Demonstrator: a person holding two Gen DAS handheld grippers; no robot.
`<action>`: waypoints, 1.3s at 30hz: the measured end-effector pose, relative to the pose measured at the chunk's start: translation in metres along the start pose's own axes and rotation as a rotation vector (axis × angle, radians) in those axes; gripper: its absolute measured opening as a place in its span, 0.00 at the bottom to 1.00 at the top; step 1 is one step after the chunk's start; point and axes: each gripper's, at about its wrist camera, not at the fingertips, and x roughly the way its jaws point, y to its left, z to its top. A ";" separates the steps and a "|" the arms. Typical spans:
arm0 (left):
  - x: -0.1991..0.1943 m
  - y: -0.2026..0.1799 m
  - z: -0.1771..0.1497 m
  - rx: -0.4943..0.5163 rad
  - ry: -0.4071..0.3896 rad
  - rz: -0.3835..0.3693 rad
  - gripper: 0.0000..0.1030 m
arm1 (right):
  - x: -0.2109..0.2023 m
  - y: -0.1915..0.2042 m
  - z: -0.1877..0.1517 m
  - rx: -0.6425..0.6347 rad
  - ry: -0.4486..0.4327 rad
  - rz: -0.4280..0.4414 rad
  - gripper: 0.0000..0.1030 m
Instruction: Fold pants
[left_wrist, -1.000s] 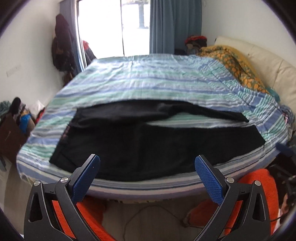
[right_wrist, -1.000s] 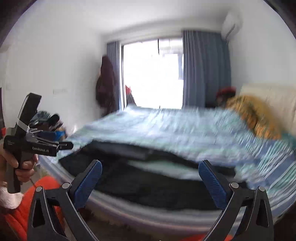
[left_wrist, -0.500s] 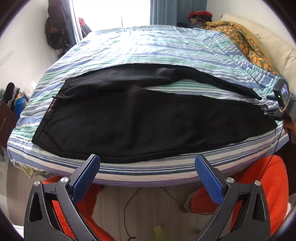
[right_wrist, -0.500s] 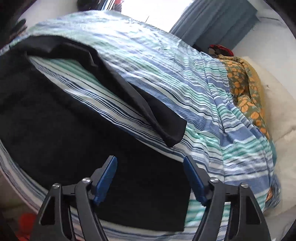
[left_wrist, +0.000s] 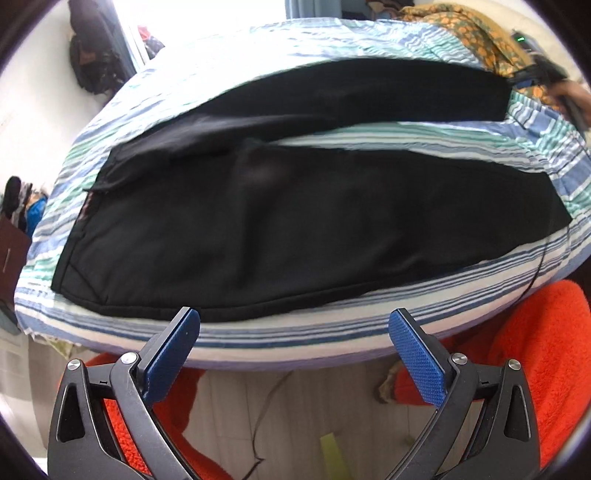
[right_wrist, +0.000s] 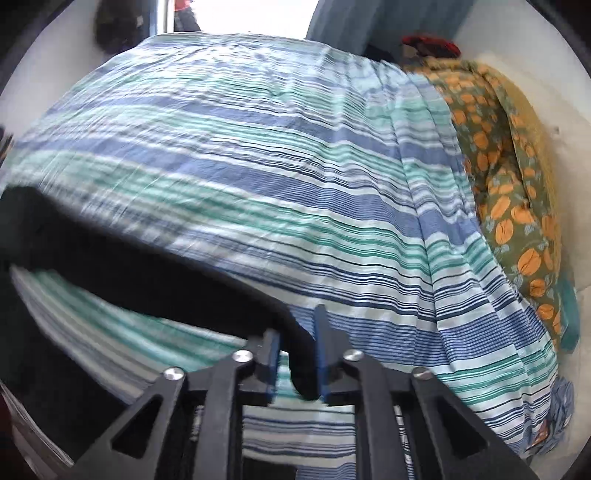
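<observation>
Now right claw (right_wrist: 295, 354) pinching black pants (left_wrist: 295, 221) hem, left claw (left_wrist: 293, 332) spread.

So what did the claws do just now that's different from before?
The right claw dropped to the bed and shut on the end of the far leg of the pants. The left claw came closer to the bed edge, still open. The pants still lie flat.

Blue-green striped bedsheet (right_wrist: 295, 155) fills the middle, orange-patterned olive blanket (right_wrist: 509, 177) on the right, bright window (left_wrist: 207, 22) blown out up top, pale wood floor (left_wrist: 288, 406) below.
</observation>
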 end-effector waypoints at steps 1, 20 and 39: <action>-0.002 -0.001 0.000 0.005 -0.011 -0.001 0.99 | 0.014 -0.013 0.002 0.056 0.017 -0.067 0.69; 0.028 -0.006 -0.009 0.011 0.091 0.016 0.99 | 0.149 -0.029 -0.102 1.045 -0.137 0.604 0.15; 0.086 0.078 0.099 -0.099 -0.082 0.186 0.99 | -0.020 0.065 -0.172 0.343 -0.173 0.273 0.51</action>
